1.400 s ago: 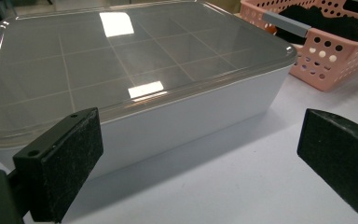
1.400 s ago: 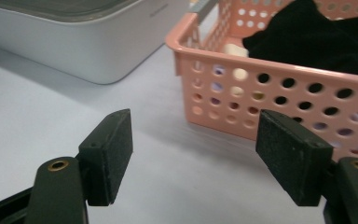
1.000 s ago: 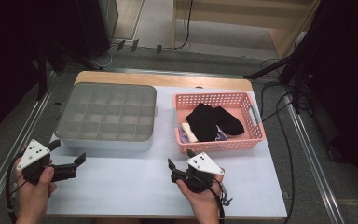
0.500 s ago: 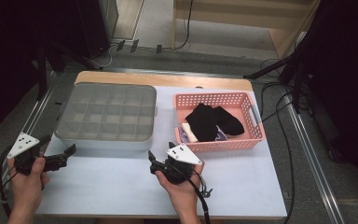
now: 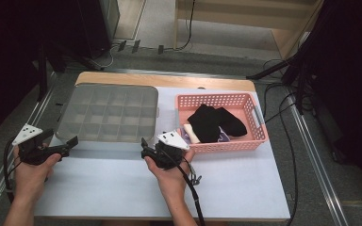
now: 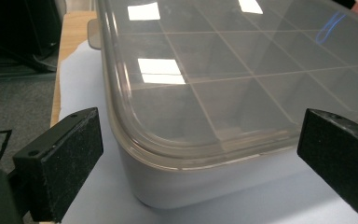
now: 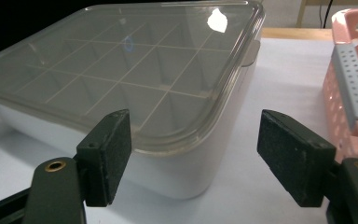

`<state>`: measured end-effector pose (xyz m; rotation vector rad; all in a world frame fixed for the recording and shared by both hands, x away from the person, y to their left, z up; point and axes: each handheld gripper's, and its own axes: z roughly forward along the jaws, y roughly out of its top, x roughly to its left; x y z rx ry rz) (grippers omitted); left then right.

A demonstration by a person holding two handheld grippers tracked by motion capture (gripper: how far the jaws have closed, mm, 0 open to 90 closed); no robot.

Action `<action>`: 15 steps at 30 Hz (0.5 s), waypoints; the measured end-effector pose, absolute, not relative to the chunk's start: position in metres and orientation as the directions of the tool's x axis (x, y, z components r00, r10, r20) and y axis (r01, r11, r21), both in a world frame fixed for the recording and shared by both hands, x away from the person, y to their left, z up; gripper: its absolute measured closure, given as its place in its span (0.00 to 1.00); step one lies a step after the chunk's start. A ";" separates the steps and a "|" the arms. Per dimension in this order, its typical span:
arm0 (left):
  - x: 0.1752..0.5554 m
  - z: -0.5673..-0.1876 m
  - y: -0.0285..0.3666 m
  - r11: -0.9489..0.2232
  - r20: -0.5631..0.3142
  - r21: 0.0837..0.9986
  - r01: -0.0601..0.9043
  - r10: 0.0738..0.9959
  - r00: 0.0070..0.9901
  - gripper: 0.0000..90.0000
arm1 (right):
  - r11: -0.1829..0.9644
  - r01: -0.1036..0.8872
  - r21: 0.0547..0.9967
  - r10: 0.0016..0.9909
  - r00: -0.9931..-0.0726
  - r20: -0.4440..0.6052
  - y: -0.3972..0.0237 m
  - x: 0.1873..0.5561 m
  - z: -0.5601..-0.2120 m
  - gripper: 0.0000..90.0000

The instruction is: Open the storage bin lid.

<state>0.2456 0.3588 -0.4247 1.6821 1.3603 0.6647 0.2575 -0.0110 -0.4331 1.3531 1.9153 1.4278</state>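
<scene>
High view adds pink basket (image 5: 260, 123) holding socks (image 5: 214, 121), gripper views: lidded divider box (image 6: 223, 84), both grippers wide.

Plastic, cloth and wood surfaces on a white tabletop.
The compartment box (image 7: 186, 168) is smooth pale plastic under a glossy, translucent lid (image 6: 242, 70) that mirrors lights. The basket (image 5: 250, 141) is perforated pink plastic holding soft dark cloth (image 5: 207, 122). Black fingers (image 7: 107, 154) look matt, grainy. The tabletop (image 5: 122, 188) is matt white, wood-edged.

A white-topped table (image 5: 245, 188) stands on grey floor (image 5: 320, 155), black cables (image 5: 283, 117) trailing beside it.
</scene>
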 end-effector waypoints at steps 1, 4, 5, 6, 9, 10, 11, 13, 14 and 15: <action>0.248 -0.427 0.361 -0.036 -0.120 0.861 0.507 0.955 0.271 0.01 | -0.002 0.478 0.878 0.860 -0.448 0.246 -0.007 0.262 -0.435 0.30; 0.250 -0.428 0.365 -0.010 -0.151 0.864 0.503 0.948 0.278 0.01 | -0.013 0.483 0.876 0.852 -0.453 0.262 -0.001 0.268 -0.438 0.29; 0.250 -0.427 0.367 0.006 -0.169 0.864 0.504 0.946 0.278 0.01 | -0.019 0.486 0.873 0.857 -0.443 0.265 0.000 0.269 -0.438 0.30; 0.251 -0.426 0.371 0.048 -0.210 0.867 0.496 0.938 0.276 0.01 | -0.023 0.487 0.873 0.860 -0.436 0.266 0.002 0.271 -0.438 0.31; 0.252 -0.426 0.373 0.060 -0.227 0.863 0.501 0.933 0.280 0.06 | -0.046 0.508 0.860 0.848 -0.436 0.303 0.003 0.277 -0.441 0.30; 0.253 -0.427 0.373 0.057 -0.227 0.862 0.504 0.932 0.284 0.06 | -0.055 0.515 0.856 0.844 -0.435 0.315 0.004 0.278 -0.442 0.29; 0.253 -0.427 0.373 0.057 -0.227 0.862 0.504 0.932 0.284 0.07 | -0.064 0.522 0.851 0.838 -0.435 0.330 0.004 0.279 -0.443 0.29; 0.257 -0.430 0.370 0.050 -0.227 0.856 0.514 0.930 0.289 0.07 | -0.073 0.527 0.847 0.834 -0.433 0.341 0.005 0.281 -0.444 0.29; 0.258 -0.429 0.371 0.041 -0.224 0.853 0.520 0.930 0.293 0.07 | -0.071 0.527 0.847 0.834 -0.435 0.340 0.006 0.281 -0.443 0.29; 0.258 -0.429 0.371 0.041 -0.224 0.853 0.520 0.930 0.293 0.08 | -0.073 0.535 0.842 0.831 -0.434 0.348 0.006 0.282 -0.443 0.30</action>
